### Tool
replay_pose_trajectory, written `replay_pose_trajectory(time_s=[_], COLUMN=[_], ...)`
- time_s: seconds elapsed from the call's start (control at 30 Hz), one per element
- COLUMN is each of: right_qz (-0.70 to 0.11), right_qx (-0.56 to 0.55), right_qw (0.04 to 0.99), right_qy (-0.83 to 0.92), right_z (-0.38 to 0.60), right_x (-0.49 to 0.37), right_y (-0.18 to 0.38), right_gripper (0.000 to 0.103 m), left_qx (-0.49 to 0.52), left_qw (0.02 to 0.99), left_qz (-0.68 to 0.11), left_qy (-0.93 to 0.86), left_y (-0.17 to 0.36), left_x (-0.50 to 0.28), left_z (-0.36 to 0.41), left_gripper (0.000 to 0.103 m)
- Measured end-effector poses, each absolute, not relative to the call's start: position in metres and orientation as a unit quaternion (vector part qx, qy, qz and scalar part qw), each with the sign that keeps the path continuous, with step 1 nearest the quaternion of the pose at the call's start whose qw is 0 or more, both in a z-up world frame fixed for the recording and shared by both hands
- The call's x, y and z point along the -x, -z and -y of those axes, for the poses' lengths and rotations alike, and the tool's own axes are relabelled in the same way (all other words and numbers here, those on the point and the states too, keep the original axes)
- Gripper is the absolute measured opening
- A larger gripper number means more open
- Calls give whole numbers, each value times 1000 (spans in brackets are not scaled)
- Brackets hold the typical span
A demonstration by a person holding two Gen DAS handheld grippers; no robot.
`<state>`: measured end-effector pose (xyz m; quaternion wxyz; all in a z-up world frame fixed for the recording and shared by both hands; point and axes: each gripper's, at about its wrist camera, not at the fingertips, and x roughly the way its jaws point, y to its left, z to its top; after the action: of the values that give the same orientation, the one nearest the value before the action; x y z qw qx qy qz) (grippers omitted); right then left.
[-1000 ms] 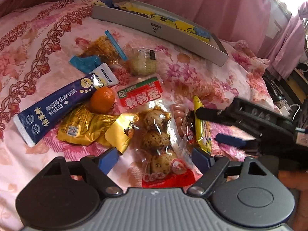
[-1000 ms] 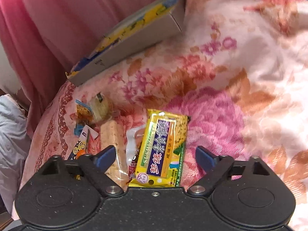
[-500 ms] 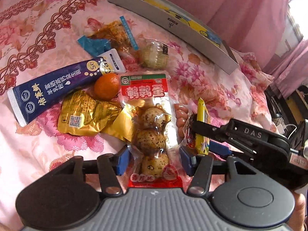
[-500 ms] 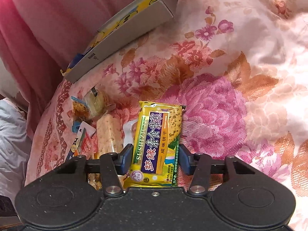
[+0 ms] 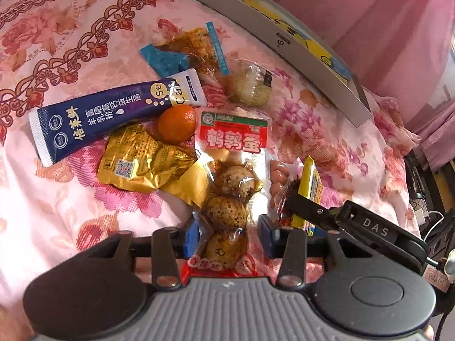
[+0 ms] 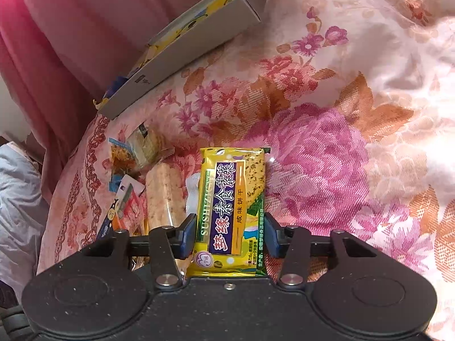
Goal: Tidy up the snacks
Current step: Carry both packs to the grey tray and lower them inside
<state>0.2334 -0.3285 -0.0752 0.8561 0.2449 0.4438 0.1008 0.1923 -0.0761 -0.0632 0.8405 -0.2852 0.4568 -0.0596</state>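
Both grippers have narrowed from a wide spread one second ago to a pinch on separate packets. Left gripper (image 5: 229,240): blue pads pressed against the two sides of the clear quail egg packet (image 5: 231,176), which lies lengthwise between them on the floral bedspread (image 5: 71,199), its red-and-green label at the far end. Right gripper (image 6: 230,237): pads closed on the edges of the yellow cracker packet (image 6: 231,207), which points away from the camera over a large pink flower of the print; in the left wrist view the same tool enters from the right with that packet seen edge-on. Loose snacks surrounding the quail egg packet: gold foil pouch (image 5: 142,164) touching its left side, small orange (image 5: 177,123) just beyond the pouch, long dark blue sachet (image 5: 102,116) farther left, clear bag of pink sausages (image 5: 277,182) between the two held packets. Farther back: orange snack bag with blue trim (image 5: 196,49) and a pale wrapped cake (image 5: 250,86). Grey shallow box (image 5: 284,54) with a yellow printed interior lies at the far edge of the bedspread, against the pink curtain (image 5: 369,14).
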Motion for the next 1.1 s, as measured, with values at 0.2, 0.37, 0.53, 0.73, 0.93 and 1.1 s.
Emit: replay_pose_trajectory(time_s=[0.2,0.37,0.53,0.73,0.93,1.1], right_qz=[-432,-419,-412,-376,-308,-245], right_qx=[-169,-143,-118,-32,43,46], right_qw=[880,890,897,921,946,965], right_qy=[-105,-106,-104,-95,-95,-86], right_z=[315,311,308,293,278,278], right_x=[-222,-212,-205,-192,-183,-189], right_y=[66,59,56,46,32,22], right_gripper=[49,48,48,48,48,48], left_qx=[266,260,257,255,249,240], left_qw=[843,847,848,854,866,884], left_qz=[-461,-459,-457,-449,-428,-396], left_qy=[74,71,74,68,66,68], left_y=[58,53,48,41,26,1], left_x=[-179,-170,-164,-157,-164,-188], left_z=[77,76,78,79,76,76], left_gripper=[43,43,43,43,43,43])
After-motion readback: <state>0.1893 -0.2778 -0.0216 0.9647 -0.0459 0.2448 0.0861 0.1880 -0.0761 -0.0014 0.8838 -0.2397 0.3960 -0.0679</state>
